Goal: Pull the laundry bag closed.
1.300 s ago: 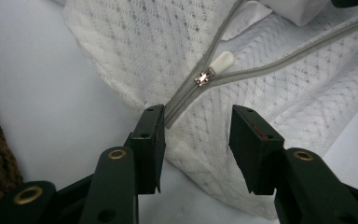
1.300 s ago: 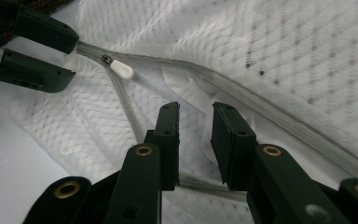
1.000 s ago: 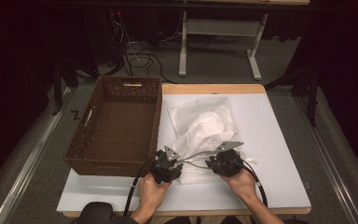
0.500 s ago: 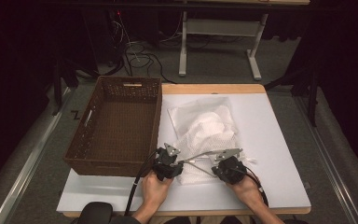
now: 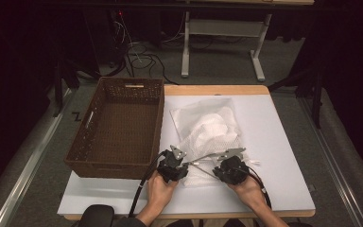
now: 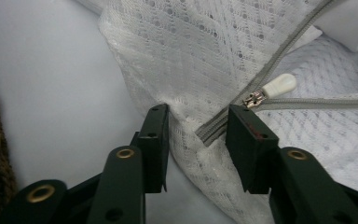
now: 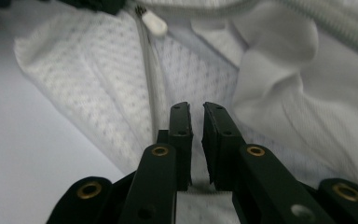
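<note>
A: Lying on the counter [image 5: 283, 142] right of the basket [image 5: 118, 127]: mesh bag [image 5: 208, 130]. Near edge hiding under both grippers.

B: Left gripper [image 6: 196, 128] gaping around the zipper end [image 6: 209, 133]; pull tab [image 6: 279, 85] just beyond. Right gripper [image 7: 196, 122] nearly closed, just been reopening; pinching mesh? Hard telling.

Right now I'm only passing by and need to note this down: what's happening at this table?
A person works on a white mesh laundry bag lying on the table, a gripper in each hand. The left gripper has its jaws apart around a fold of mesh at the zipper's end, near the white zipper pull. The right gripper has its jaws nearly together, having just opened slightly, over the bag's edge. A brown wicker basket stands empty at the left.
</note>
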